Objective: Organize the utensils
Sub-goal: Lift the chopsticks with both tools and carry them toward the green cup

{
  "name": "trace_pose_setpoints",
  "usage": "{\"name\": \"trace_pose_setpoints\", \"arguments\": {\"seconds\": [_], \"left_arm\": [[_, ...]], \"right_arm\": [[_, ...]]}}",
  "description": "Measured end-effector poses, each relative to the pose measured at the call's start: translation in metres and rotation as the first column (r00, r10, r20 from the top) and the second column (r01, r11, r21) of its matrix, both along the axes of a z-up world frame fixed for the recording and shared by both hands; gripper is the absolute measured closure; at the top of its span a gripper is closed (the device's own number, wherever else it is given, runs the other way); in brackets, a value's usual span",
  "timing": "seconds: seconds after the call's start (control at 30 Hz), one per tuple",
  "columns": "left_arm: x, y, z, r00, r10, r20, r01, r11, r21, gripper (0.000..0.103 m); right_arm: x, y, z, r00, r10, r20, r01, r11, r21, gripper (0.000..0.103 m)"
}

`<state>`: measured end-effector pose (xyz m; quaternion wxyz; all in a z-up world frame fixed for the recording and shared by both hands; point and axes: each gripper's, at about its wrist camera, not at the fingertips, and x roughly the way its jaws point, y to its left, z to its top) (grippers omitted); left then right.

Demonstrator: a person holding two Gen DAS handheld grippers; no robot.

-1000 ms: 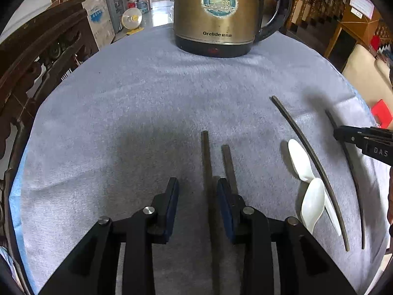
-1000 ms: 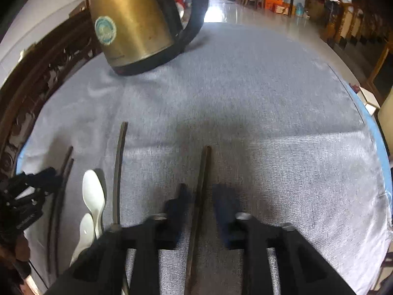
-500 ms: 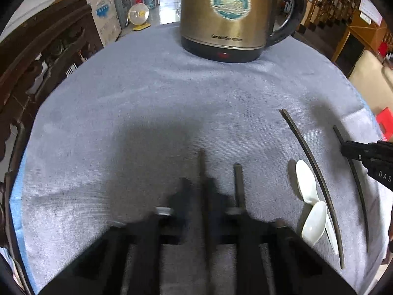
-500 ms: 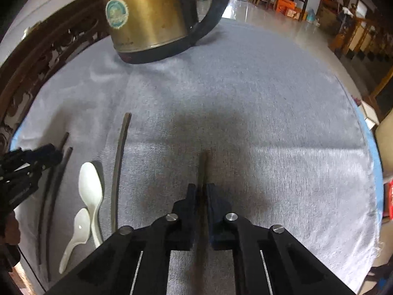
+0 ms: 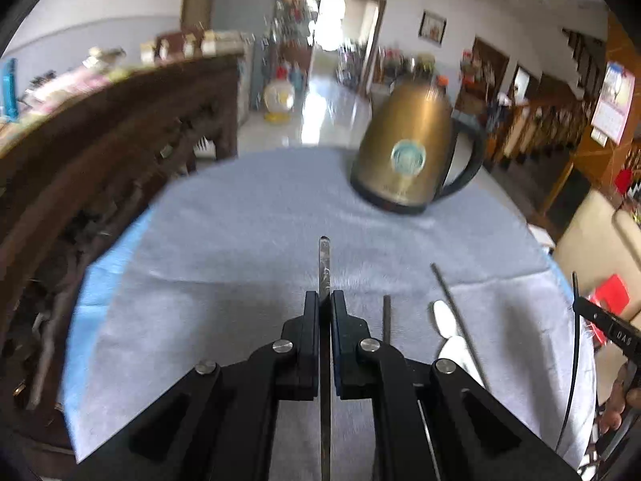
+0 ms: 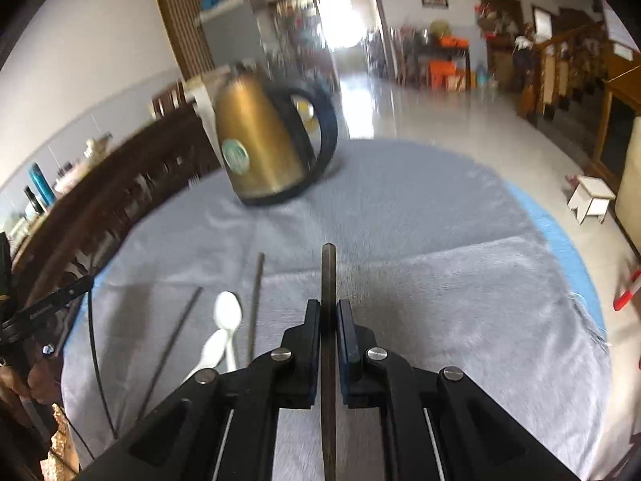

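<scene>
The left gripper pinched 1 thin dark chopstick between closed jaws, its tip jutting forward above the grey cloth-covered round table. The right gripper clamped another dark chopstick likewise. 2 white plastic spoons lay on the cloth between them.

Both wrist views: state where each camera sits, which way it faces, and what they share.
Left wrist: on the left gripper, facing down its fingers over the grey tablecloth; it grips a dark chopstick.
Right wrist: on the right gripper, facing likewise; it grips another dark chopstick.
Shared: the brass-coloured electric kettle, the white plastic spoons.
</scene>
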<state>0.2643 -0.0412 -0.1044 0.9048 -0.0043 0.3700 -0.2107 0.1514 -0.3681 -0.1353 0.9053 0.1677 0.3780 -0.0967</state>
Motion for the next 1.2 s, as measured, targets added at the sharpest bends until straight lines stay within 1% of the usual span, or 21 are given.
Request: {"name": "trace_pose_setpoints", "arguments": {"seconds": [0.1, 0.17, 0.23, 0.33, 0.4, 0.5, 0.6, 0.7, 0.8, 0.83, 0.9, 1.0, 1.07, 1.2], "left_arm": [[-0.038, 0.017, 0.023, 0.997, 0.032, 0.067, -0.029, 0.999, -0.039, 0.098], [-0.055, 0.025, 0.031, 0.994, 0.050, 0.097, -0.044, 0.997, -0.060, 0.098], [-0.082, 0.039, 0.043, 0.990, 0.076, 0.122, -0.063, 0.992, -0.109, 0.098], [-0.108, 0.055, 0.061, 0.982, 0.097, 0.159, -0.071, 0.984, -0.163, 0.098], [-0.126, 0.059, 0.073, 0.976, 0.105, 0.189, -0.070, 0.980, -0.186, 0.098], [-0.150, 0.064, 0.089, 0.964, 0.111, 0.241, -0.061, 0.976, -0.207, 0.098], [-0.166, 0.064, 0.103, 0.954, 0.109, 0.278, -0.049, 0.975, -0.215, 0.098], [-0.183, 0.065, 0.121, 0.948, 0.097, 0.302, -0.026, 0.973, -0.231, 0.098], [-0.197, 0.061, 0.137, 0.943, 0.078, 0.324, 0.002, 0.971, -0.241, 0.098], [-0.201, 0.060, 0.143, 0.941, 0.064, 0.331, 0.020, 0.970, -0.244, 0.098], [-0.207, 0.058, 0.152, 0.943, 0.046, 0.331, 0.041, 0.967, -0.251, 0.098], [-0.214, 0.057, 0.159, 0.947, 0.022, 0.322, 0.075, 0.956, -0.285, 0.098], [-0.217, 0.056, 0.160, 0.949, 0.009, 0.316, 0.092, 0.948, -0.304, 0.098], [-0.224, 0.049, 0.160, 0.947, -0.008, 0.320, 0.113, 0.943, -0.313, 0.098]], "right_arm": [[-0.034, 0.013, 0.022, 0.996, -0.024, 0.091, 0.026, 0.999, -0.023, 0.094], [-0.052, 0.022, 0.034, 0.989, -0.037, 0.144, 0.041, 0.999, -0.027, 0.094], [-0.073, 0.030, 0.048, 0.979, -0.048, 0.198, 0.053, 0.998, -0.020, 0.094], [-0.100, 0.043, 0.070, 0.959, -0.065, 0.277, 0.070, 0.998, -0.006, 0.094], [-0.119, 0.051, 0.084, 0.941, -0.079, 0.330, 0.083, 0.997, 0.000, 0.094], [-0.141, 0.062, 0.102, 0.917, -0.092, 0.387, 0.093, 0.996, 0.016, 0.094], [-0.159, 0.071, 0.122, 0.892, -0.096, 0.442, 0.096, 0.995, 0.022, 0.094], [-0.171, 0.081, 0.140, 0.860, -0.093, 0.502, 0.081, 0.996, 0.047, 0.094], [-0.180, 0.094, 0.155, 0.818, -0.089, 0.568, 0.062, 0.996, 0.066, 0.094], [-0.181, 0.101, 0.160, 0.802, -0.080, 0.592, 0.055, 0.997, 0.061, 0.094], [-0.181, 0.115, 0.165, 0.781, -0.066, 0.620, 0.048, 0.998, 0.046, 0.094], [-0.174, 0.133, 0.166, 0.752, -0.052, 0.657, 0.030, 0.999, 0.045, 0.094], [-0.167, 0.146, 0.163, 0.736, -0.049, 0.675, 0.044, 0.999, 0.025, 0.094], [-0.151, 0.167, 0.153, 0.717, -0.049, 0.695, 0.075, 0.997, -0.007, 0.094]]}}
